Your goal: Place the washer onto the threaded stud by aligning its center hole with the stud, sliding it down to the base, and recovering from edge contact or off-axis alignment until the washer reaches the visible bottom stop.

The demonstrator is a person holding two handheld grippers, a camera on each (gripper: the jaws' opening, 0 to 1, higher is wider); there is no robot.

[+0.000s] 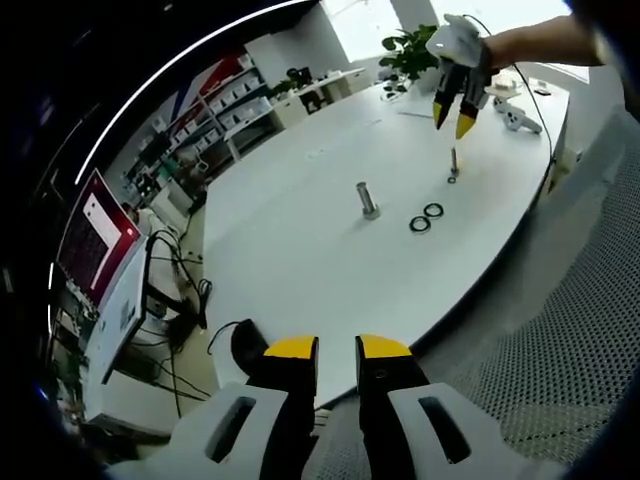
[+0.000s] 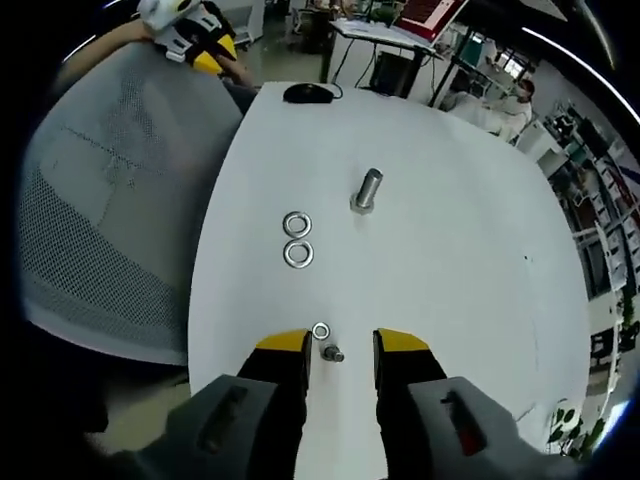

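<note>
White table [image 2: 450, 250], washer [image 2: 320, 331] beside stud [image 2: 333, 353]

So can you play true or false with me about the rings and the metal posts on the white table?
1. Two washers lie side by side on the table. True.
2. The right gripper is holding a washer. False: its jaws are open, a small washer lies on the table beside the small stud.
3. The big bolt stands upright. True.
4. A washer sits on the big bolt. False: none is on it.
</note>
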